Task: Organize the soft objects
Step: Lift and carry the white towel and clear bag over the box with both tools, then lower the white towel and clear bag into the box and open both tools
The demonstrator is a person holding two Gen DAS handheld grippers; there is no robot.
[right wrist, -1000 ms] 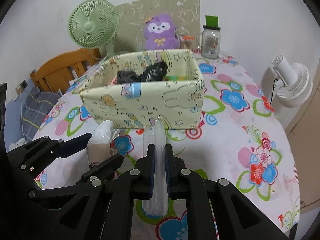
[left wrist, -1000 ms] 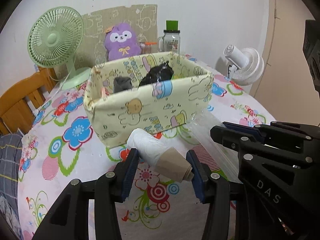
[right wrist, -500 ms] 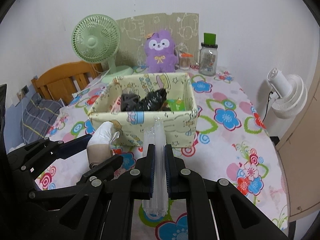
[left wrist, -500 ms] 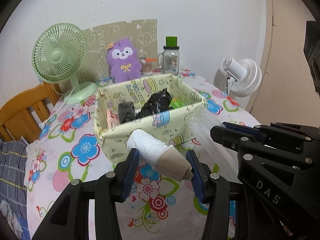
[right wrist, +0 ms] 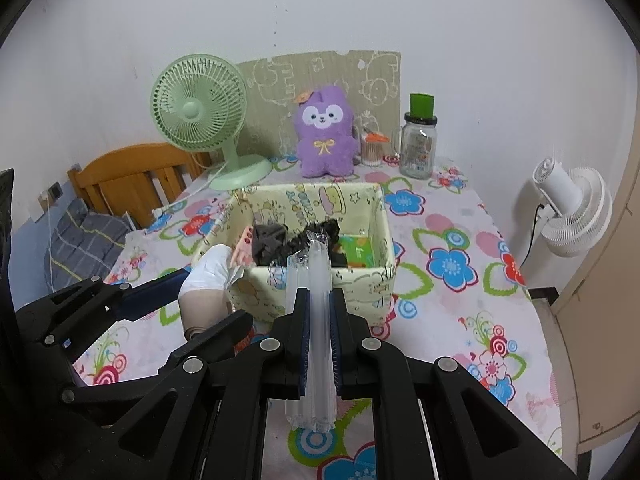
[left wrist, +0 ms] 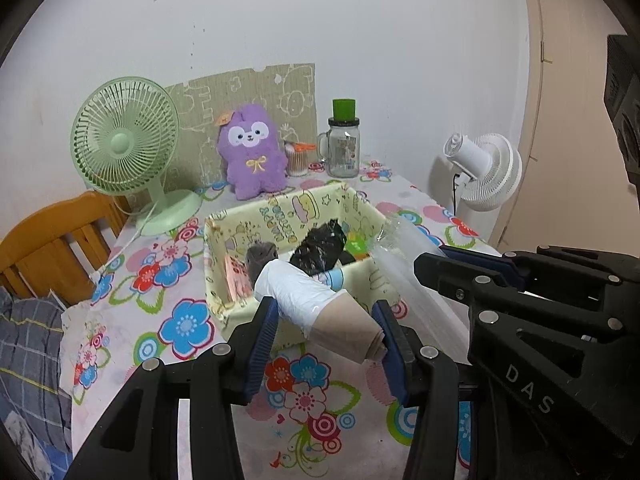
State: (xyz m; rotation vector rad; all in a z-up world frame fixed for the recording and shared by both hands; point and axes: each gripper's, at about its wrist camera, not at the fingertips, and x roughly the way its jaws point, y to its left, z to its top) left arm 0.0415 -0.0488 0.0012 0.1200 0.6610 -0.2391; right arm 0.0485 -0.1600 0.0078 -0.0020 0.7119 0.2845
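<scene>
Yellow fabric bin (right wrist: 362, 280) holds dark bundles (right wrist: 272, 240); left fingers (left wrist: 264, 330) pinch a roll (left wrist: 320, 308), right fingers (right wrist: 338, 344) clear plastic (right wrist: 318, 320).

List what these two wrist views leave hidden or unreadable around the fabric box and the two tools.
- Fabric box floor: both views, covered by dark bundles and its near wall.
- Paper roll underside: left view, hidden by the left tool.
- Clear plastic pack: right view, contents unreadable; the right tool covers its sides.
- Jar label: too small.
- Hands holding the tools: out of frame.

Floral table (right wrist: 452, 312): fabric bin (right wrist: 360, 280), green fan (right wrist: 200, 108), purple plush (right wrist: 325, 136), jar (right wrist: 418, 148).
</scene>
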